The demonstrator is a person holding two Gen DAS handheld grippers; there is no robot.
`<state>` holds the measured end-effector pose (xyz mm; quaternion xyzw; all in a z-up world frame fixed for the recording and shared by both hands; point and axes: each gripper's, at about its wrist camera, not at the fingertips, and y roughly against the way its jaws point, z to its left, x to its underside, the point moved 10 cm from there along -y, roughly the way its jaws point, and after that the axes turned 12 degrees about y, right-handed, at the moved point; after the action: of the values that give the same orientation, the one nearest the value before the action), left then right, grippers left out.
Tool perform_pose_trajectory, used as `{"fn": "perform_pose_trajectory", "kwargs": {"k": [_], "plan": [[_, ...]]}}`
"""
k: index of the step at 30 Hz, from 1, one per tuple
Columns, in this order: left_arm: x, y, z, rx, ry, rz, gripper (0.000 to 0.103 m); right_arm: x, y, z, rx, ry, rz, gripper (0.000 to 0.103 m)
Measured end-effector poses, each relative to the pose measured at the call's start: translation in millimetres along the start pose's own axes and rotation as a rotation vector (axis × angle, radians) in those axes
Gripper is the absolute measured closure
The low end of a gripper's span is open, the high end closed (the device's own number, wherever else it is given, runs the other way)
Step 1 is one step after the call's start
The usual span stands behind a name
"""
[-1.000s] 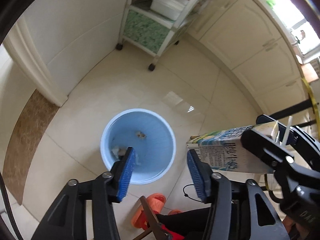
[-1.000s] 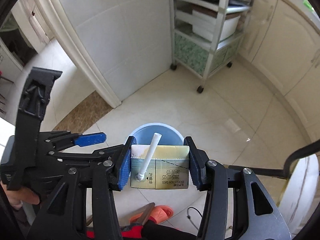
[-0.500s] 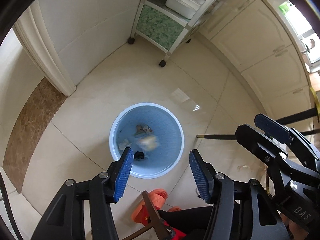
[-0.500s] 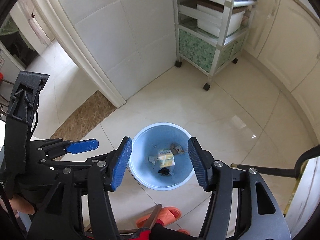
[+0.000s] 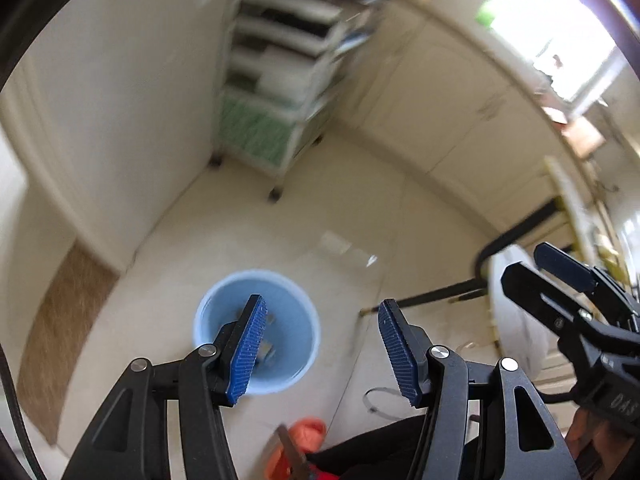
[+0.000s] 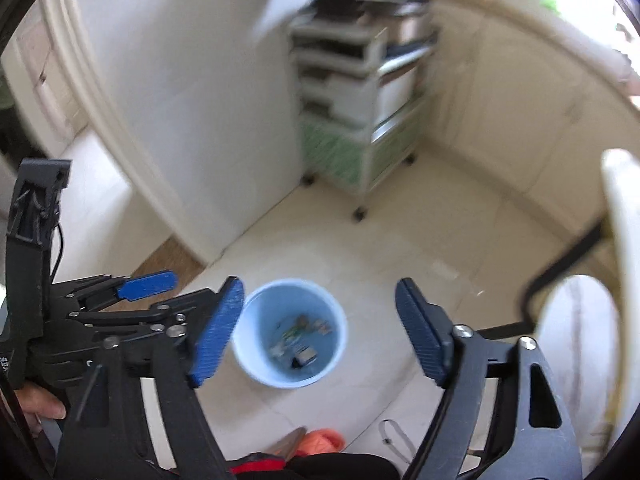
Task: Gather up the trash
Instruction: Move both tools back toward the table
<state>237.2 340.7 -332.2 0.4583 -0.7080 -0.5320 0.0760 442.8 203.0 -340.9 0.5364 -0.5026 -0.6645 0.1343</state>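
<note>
Scraps [image 6: 301, 338] (blurred) lie in the blue bin [image 6: 256, 320]; right tongs [image 6: 320, 330] opening, left tongs [image 5: 320, 350] apart, both empty.

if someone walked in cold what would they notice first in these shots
The light blue trash bin on the pale tiled floor stands out first, with scraps of trash lying at its bottom. Framing it are the blue-padded fingers of the right claw, its jaws opening with nothing between them; the left claw is also empty above the bin. Behind, a white wheeled shelf cart stands against the wall.
</note>
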Motion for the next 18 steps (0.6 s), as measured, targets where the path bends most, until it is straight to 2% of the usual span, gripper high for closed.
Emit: {"fn": "perform_pose_trajectory", "kwargs": {"k": [2, 5, 7, 9, 12, 13, 18], "plan": [[1.7, 20.4, -38.2, 0.044, -0.075, -0.049, 0.045, 1.4, 32.8, -22.9, 0.043, -0.03, -0.046, 0.025], [11.0, 47.3, -96.5, 0.105, -0.185, -0.105, 0.041, 11.7, 93.8, -67.2, 0.153, -0.087, -0.115, 0.015], [21.1, 62.3, -134.6, 0.152, -0.245, -0.135, 0.039, 22.0, 132.3, -91.6, 0.217, -0.12, -0.155, 0.013], [38.7, 76.6, -173.7, 0.204, -0.305, -0.152, 0.038, 34.2, 167.0, -111.9, 0.263, -0.151, -0.185, 0.008], [73.5, 100.2, -224.7, 0.276, -0.395, -0.173, 0.036, 60.6, 219.5, -143.5, 0.337, -0.209, -0.231, 0.006], [87.9, 110.5, -245.3, 0.308, -0.43, -0.181, 0.032, 72.5, 237.4, -154.5, 0.359, -0.234, -0.24, 0.006], [137.2, 137.7, -284.1, 0.393, -0.529, -0.199, 0.023, 117.9, 311.0, -185.8, 0.447, -0.313, -0.305, 0.002]]}}
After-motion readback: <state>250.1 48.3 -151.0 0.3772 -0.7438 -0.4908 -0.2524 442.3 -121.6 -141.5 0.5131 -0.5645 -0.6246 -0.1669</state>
